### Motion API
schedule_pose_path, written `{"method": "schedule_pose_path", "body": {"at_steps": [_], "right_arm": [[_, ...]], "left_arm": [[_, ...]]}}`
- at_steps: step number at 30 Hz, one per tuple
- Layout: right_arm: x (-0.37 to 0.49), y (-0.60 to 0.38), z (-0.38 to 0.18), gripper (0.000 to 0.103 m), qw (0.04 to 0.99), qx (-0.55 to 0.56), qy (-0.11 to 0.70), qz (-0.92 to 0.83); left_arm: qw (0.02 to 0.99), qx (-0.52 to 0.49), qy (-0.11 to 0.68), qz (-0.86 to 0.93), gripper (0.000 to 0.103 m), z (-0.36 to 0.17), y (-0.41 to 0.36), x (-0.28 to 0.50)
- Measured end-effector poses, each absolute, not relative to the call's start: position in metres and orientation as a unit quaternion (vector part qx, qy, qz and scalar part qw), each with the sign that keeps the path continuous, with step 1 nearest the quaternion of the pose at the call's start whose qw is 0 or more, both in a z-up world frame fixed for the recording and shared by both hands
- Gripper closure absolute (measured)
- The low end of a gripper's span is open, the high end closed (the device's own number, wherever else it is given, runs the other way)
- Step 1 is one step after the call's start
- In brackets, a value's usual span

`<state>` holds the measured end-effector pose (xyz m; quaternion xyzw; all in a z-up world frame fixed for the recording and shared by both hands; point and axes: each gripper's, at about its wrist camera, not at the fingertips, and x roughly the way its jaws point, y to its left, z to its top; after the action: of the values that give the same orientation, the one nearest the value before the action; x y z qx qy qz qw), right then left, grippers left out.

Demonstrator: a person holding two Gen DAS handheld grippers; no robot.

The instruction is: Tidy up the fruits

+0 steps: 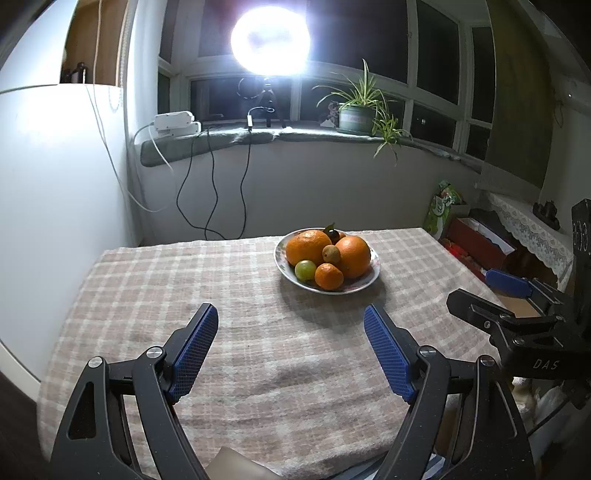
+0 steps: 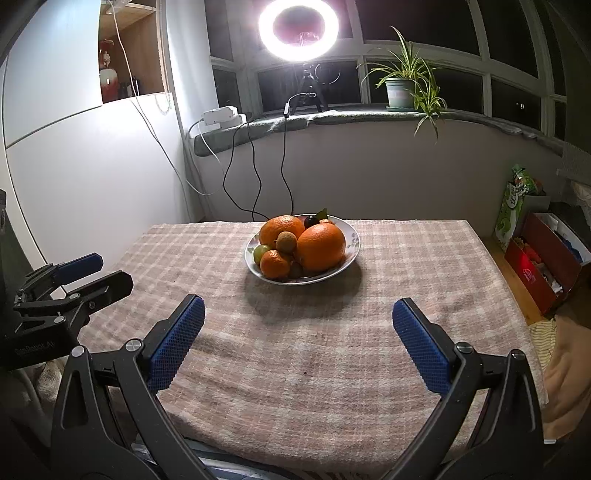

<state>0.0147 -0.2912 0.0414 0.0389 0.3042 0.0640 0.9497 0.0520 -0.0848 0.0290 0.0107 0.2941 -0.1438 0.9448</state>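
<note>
1. A white plate sits toward the far middle of the tabletop, which is covered by a pale checked cloth.
2. The plate holds a heap of fruit: two large oranges side by side, a small mandarin at the front, a green round fruit beside it, and a small brown fruit resting between the oranges.
3. A dark round fruit with a leaf sits at the back of the pile, mostly hidden by the oranges; its kind is hard to make out.
4. The left hand-held gripper hovers over the near part of the cloth, jaws spread wide and holding nothing.
5. The right hand-held gripper is likewise spread wide and empty, near the plate but apart from it.
6. Each gripper shows only partly in the other's view, cut off at the frame edge.
7. A ring light on the windowsill glares brightly, washing out its centre in the left view.
8. A potted plant stands on the sill to the right.
</note>
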Motion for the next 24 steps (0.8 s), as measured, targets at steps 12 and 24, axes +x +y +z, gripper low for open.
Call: {"method": "schedule_pose_path", "body": {"at_steps": [12,24], "right_arm": [[0.021,-0.288,0.032,0.0,0.946,0.037,0.315,0.068],[0.024,-0.288,0.024,0.0,0.944,0.039,0.321,0.068]], "left_arm": [[0.944,0.007,0.297,-0.141,0.021,0.026,-0.082,0.055],[0.944,0.006,0.3,-0.138,0.021,0.023,-0.081,0.06]]}}
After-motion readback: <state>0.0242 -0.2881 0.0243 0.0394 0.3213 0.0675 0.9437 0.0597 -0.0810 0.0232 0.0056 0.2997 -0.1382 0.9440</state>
